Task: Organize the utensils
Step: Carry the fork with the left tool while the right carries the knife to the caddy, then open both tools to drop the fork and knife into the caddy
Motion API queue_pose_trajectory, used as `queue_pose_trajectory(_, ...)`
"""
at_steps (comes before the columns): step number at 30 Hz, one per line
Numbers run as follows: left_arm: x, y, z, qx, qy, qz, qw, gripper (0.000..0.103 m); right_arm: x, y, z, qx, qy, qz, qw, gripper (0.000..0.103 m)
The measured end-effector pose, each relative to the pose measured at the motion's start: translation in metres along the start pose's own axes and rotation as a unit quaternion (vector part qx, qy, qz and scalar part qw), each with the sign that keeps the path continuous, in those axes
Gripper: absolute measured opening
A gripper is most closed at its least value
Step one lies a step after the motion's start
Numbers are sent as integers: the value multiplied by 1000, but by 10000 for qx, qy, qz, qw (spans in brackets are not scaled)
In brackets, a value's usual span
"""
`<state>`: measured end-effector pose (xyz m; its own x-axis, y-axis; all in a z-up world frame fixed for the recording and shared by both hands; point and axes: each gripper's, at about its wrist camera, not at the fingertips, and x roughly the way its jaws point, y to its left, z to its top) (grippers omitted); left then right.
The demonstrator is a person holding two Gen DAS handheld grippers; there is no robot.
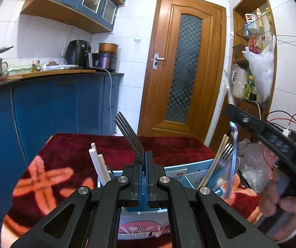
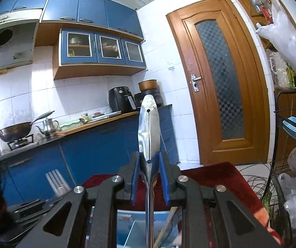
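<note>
Steel fork (image 1: 129, 136) pinched in left gripper (image 1: 145, 161), jaws closed tight on its neck, tines slanting up-left, gripper tilted slightly down over the blue utensil box (image 1: 197, 168). Right gripper (image 2: 149, 165) roughly level, jaws clamped on a shiny spoon (image 2: 149, 124), bowl edge-on and pointing up. Box holds white chopsticks (image 1: 98, 165), wooden chopsticks (image 1: 216, 161), another fork (image 1: 227, 152); it sits on a red patterned cloth (image 1: 69, 155). Wooden door (image 1: 181, 66) behind.

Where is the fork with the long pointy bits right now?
The fork is pinched in the left gripper, tines pointing up, in the middle of the left wrist view, above the blue utensil box on the red cloth.
</note>
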<state>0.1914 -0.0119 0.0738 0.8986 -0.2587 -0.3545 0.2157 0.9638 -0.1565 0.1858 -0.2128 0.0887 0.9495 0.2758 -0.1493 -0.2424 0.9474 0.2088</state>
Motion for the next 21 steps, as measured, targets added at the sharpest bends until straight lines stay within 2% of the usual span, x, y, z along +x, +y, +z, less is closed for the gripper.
queue_pose_trajectory(4, 2, 2, -2, -5, 24, -40, 10000, 2, 14, 4, -7, -171, -2, -116, 9998, 22)
queue_pose_trajectory(10, 3, -1, -2, -6, 117, -112, 9999, 3, 16, 5, -20, -212, 267, 17, 9994, 23)
queue_pose_trajectory(12, 2, -3, -2, 7, 143, -105, 9998, 9, 14, 5, -21, -162, 386, 143, 9990, 24)
queue_pose_trajectory(15, -5, -7, 0, 46, 38, -93, 9999, 21, 7, 7, -21, -200, 372, 187, 9989, 33)
queue_pose_trajectory(17, -12, -10, 3, 46, -27, -112, 9999, 25, 0, 9, -17, -187, 338, 252, 9989, 34)
queue_pose_trajectory(18, -17, -11, 4, 39, -64, -133, 9999, 25, -3, 9, -17, -187, 321, 260, 9990, 37)
queue_pose_trajectory(21, -29, -14, 6, 33, -134, -175, 9998, 25, -19, 11, -9, -170, 212, 342, 9990, 38)
